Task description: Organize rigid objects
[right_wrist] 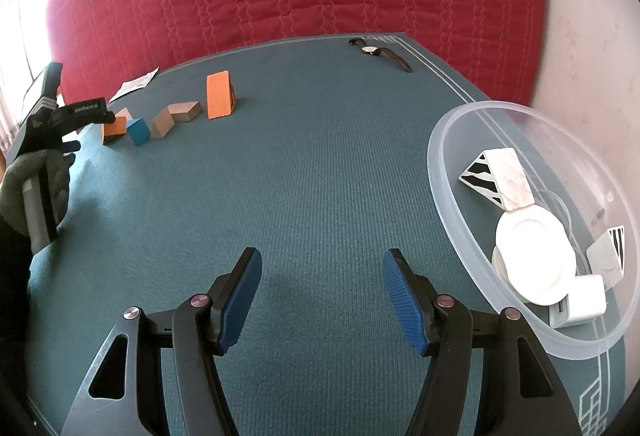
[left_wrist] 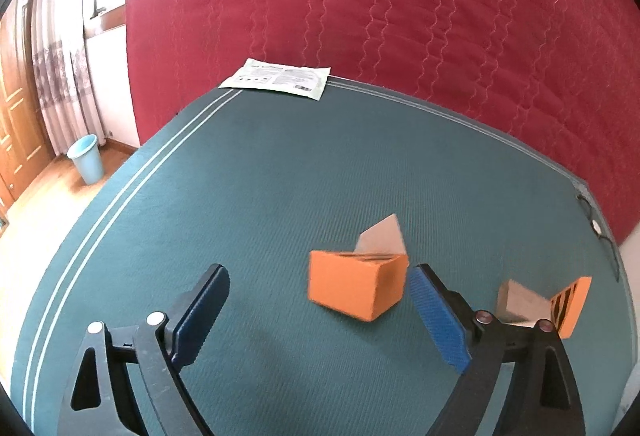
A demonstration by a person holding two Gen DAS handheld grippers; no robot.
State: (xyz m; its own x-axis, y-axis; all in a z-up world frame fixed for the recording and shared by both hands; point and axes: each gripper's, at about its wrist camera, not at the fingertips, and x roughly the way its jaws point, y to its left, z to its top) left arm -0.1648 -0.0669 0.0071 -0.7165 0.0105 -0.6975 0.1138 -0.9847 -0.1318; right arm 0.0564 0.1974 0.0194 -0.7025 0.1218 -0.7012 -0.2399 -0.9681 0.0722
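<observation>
1. The left tongs (left_wrist: 320, 312) are held wide apart and empty; the orange block (left_wrist: 356, 286) lies just ahead, nearer the right pad.
2. The right tongs (right_wrist: 322, 300) are held apart and empty, with the bowl (right_wrist: 444, 172) at their right.
3. If closed off-centre, the block could be nudged aside or tipped on the worktop (left_wrist: 280, 176).

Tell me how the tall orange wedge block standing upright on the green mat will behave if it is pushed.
The tall orange wedge block stands on a narrow end, so a high push would probably tip it. Its flat faces suggest it would slide rather than roll. It looks rigid, like the wooden blocks beside it; the green mat looks ribbed, likely resisting sliding.
</observation>
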